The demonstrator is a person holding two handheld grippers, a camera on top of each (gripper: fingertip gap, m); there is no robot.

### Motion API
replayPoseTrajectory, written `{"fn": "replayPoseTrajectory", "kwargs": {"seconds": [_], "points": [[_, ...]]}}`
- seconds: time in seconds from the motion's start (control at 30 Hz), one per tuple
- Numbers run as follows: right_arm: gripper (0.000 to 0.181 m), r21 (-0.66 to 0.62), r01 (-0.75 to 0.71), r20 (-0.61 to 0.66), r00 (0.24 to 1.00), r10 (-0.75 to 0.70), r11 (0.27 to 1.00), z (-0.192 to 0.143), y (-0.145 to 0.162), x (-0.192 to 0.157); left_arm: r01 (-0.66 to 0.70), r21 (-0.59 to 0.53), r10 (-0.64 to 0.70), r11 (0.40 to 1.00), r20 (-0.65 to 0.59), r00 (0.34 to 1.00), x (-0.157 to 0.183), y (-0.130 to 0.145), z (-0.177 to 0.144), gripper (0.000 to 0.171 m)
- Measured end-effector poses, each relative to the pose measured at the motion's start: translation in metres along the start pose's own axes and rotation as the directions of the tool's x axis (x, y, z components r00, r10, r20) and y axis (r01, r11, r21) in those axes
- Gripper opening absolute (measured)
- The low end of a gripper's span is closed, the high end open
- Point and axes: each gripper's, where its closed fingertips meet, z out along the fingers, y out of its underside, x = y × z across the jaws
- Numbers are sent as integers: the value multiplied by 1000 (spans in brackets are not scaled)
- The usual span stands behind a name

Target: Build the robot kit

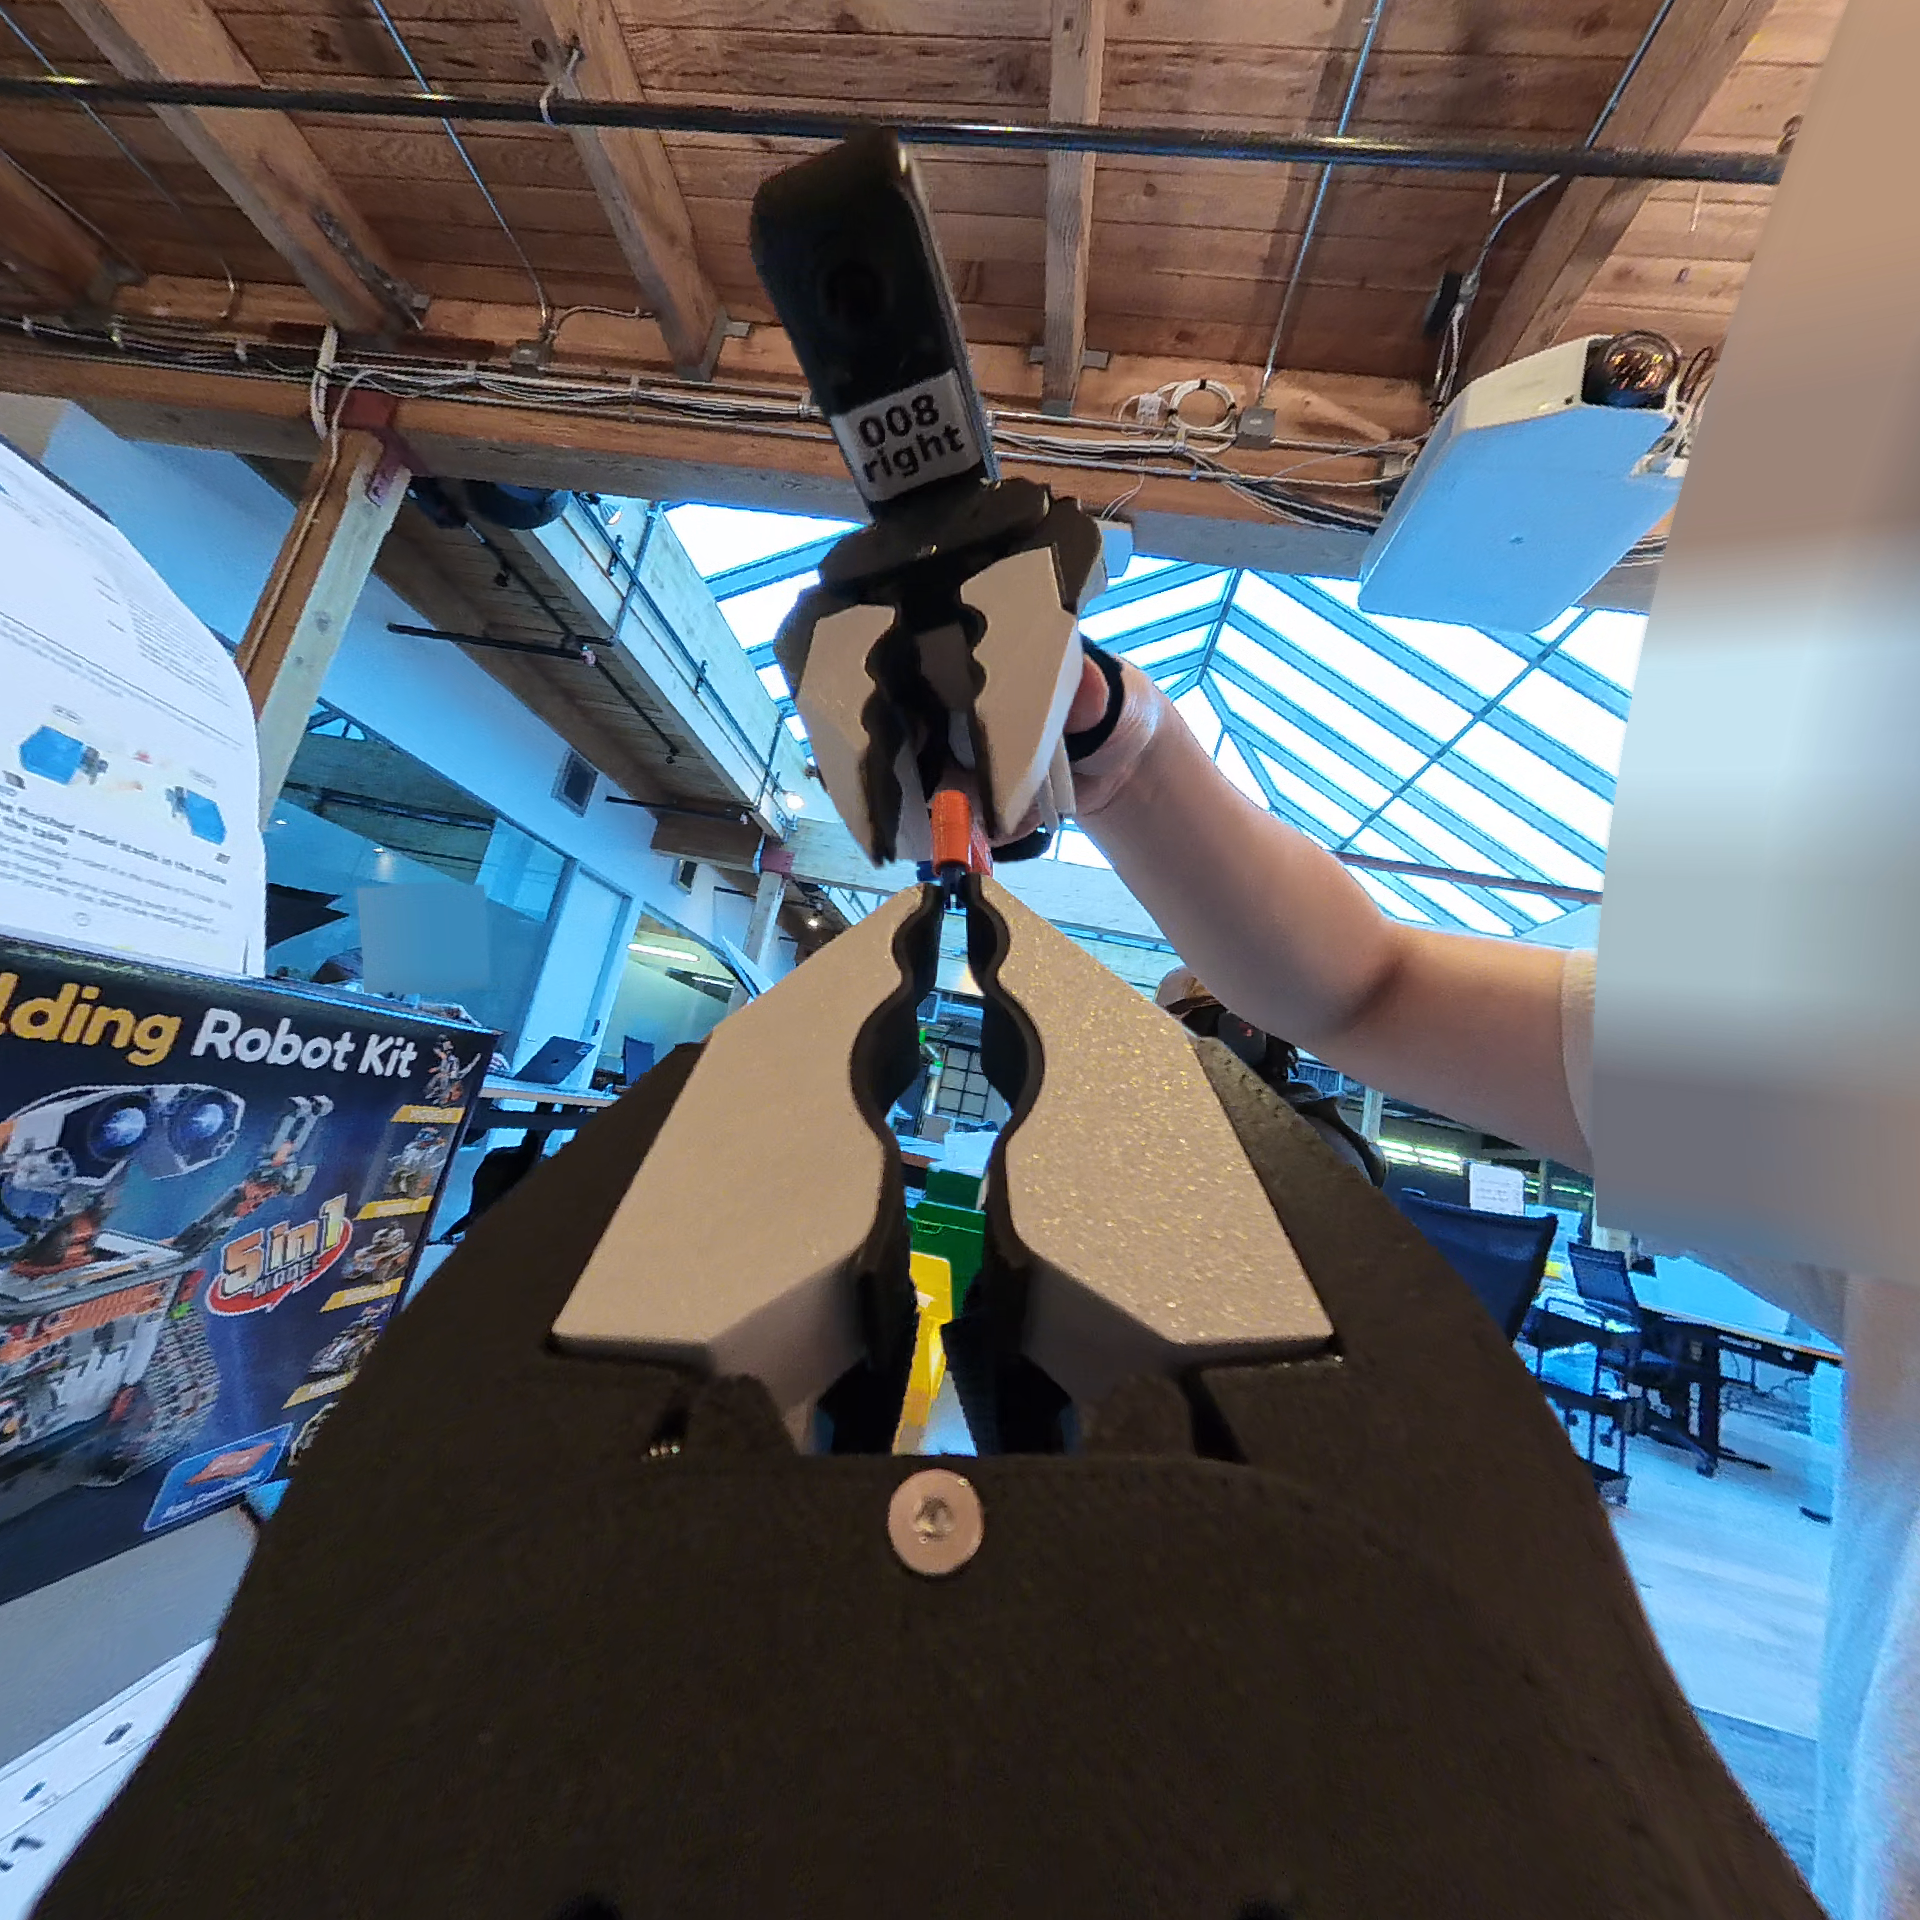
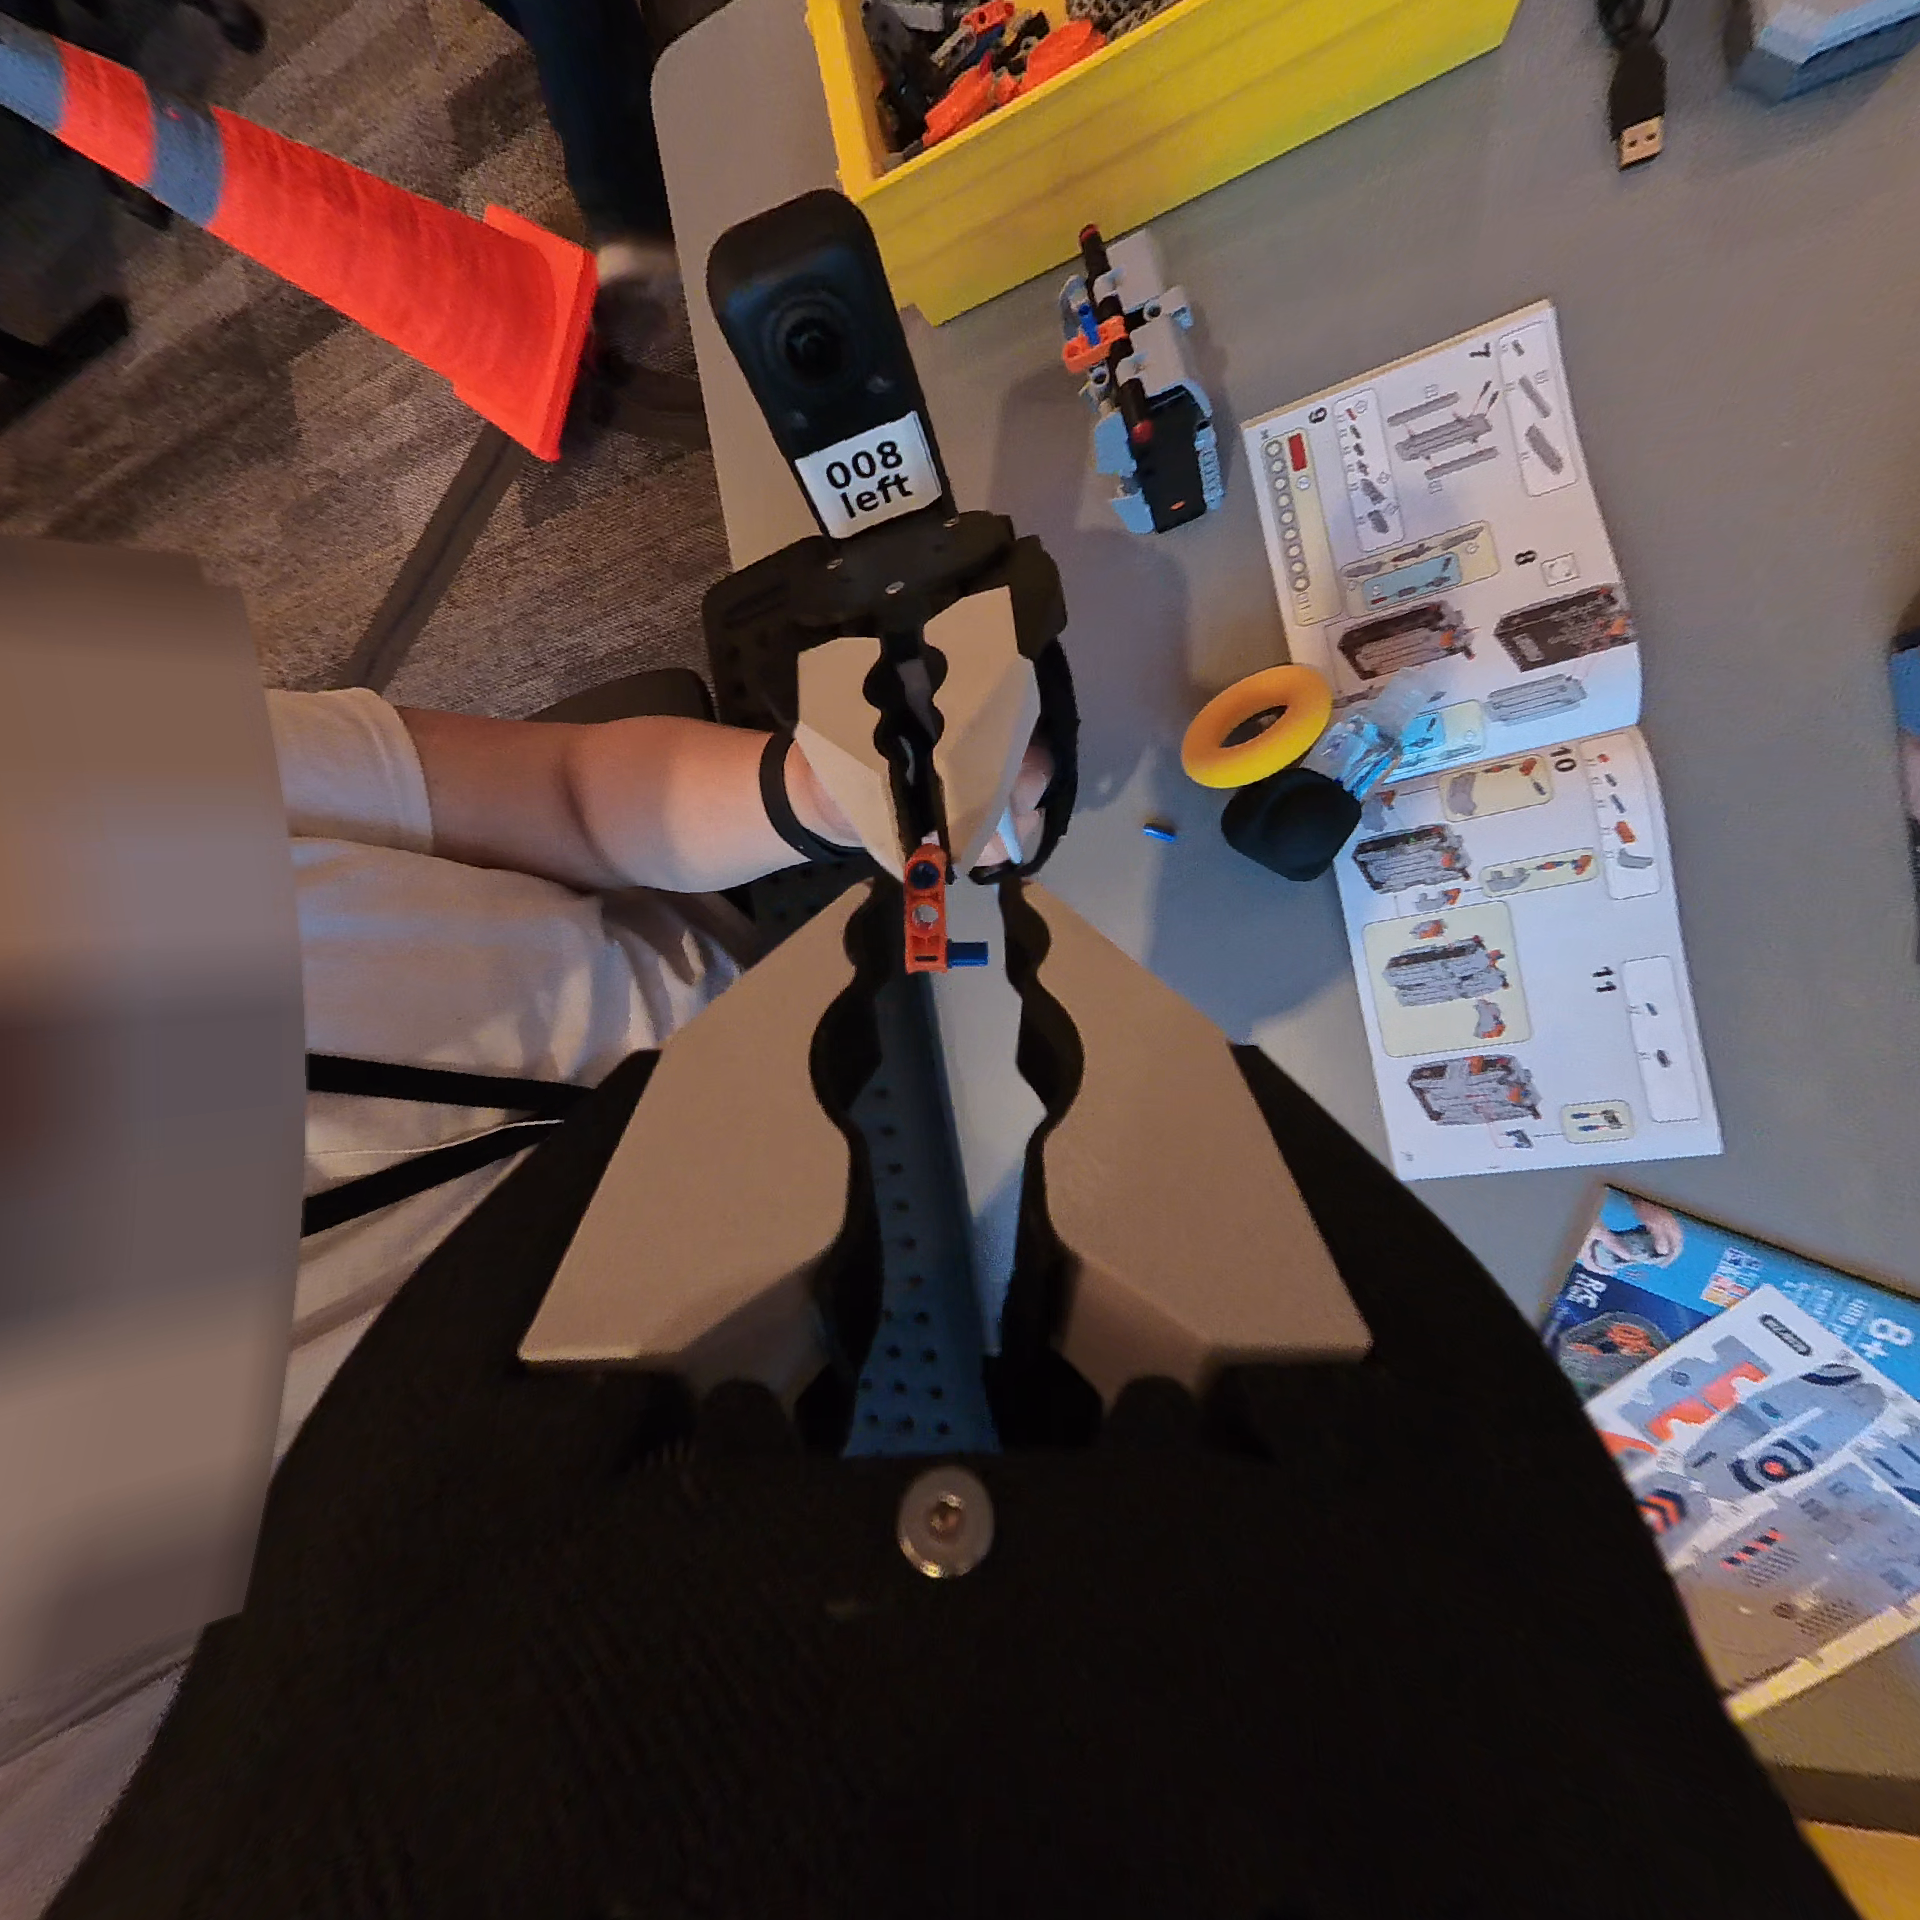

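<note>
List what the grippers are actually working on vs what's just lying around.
In the grippers: orange connector piece with a blue pin, pinched by the left gripper, between the fingers of the right gripper.

Lying about: yellow parts bin, part-built grey model, instruction booklet, yellow ring, black wheel, kit box.

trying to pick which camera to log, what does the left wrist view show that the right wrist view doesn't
Only the left wrist view shows the wooden ceiling, skylight, projector and a robot kit box.

Only the right wrist view shows the grey table, yellow bin, instruction booklet, yellow ring and half-built model.

Both show the left tool and right tool meeting tip to tip at a small orange piece.
</note>
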Motion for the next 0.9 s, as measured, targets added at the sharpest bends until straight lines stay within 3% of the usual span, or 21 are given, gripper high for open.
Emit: {"fn": "replayPoseTrajectory", "kwargs": {"seconds": [0.27, 0.9], "points": [[8, -9, -24, 45, 999, 24, 1000, 11, 0, -3, -4, -6, 4, 1000, 7, 1000, -1, 0, -1, 2], [7, -26, -41, 76, 996, 42, 999, 12, 4, -3, 11, -3, -11, 1000, 8, 1000, -2, -1, -2, 2]]}}
